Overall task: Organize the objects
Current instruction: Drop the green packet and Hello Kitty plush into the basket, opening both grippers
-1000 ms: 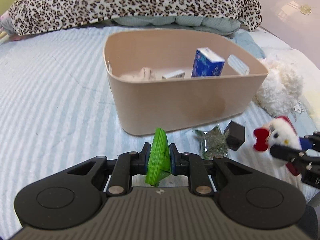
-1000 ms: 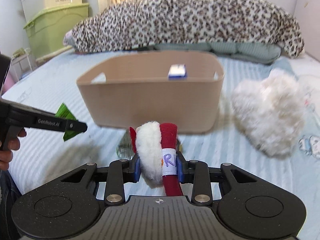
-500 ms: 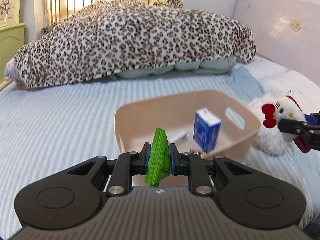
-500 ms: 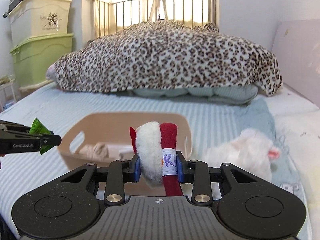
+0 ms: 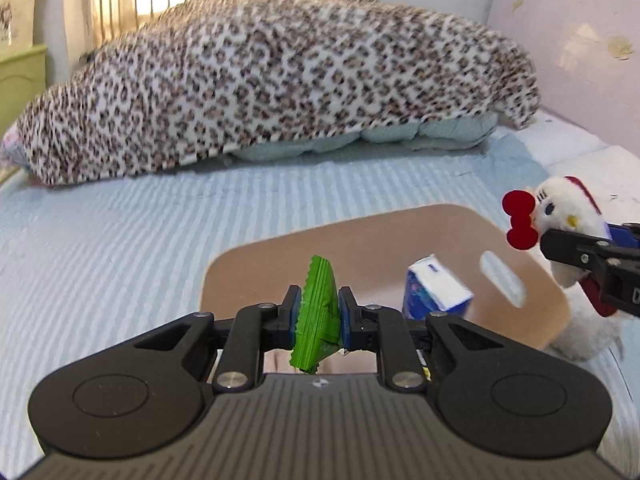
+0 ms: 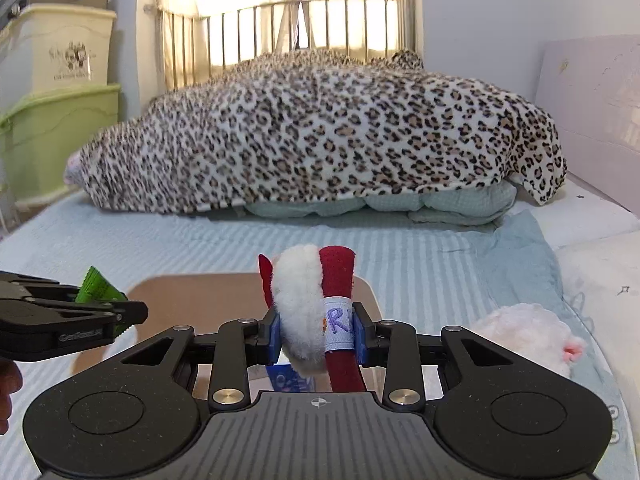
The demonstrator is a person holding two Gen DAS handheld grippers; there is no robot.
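My left gripper (image 5: 319,316) is shut on a green serrated packet (image 5: 318,312), held above the near edge of the beige bin (image 5: 256,256). A blue-and-white carton (image 5: 436,292) stands inside the bin. My right gripper (image 6: 318,330) is shut on a white plush cat toy with red bow and red dress (image 6: 308,304), held over the bin (image 6: 200,296). The toy also shows at the right of the left wrist view (image 5: 560,220), and the left gripper with the packet (image 6: 96,290) at the left of the right wrist view.
The bin sits on a light blue striped bed cover (image 5: 100,248). A leopard-print blanket (image 5: 260,92) lies across the far side. A white fluffy plush (image 6: 528,332) lies right of the bin. Green and cream storage boxes (image 6: 56,120) stand at the left.
Both grippers have risen and moved forward over the bin, each still holding its object; the bin now sits lower in both views.
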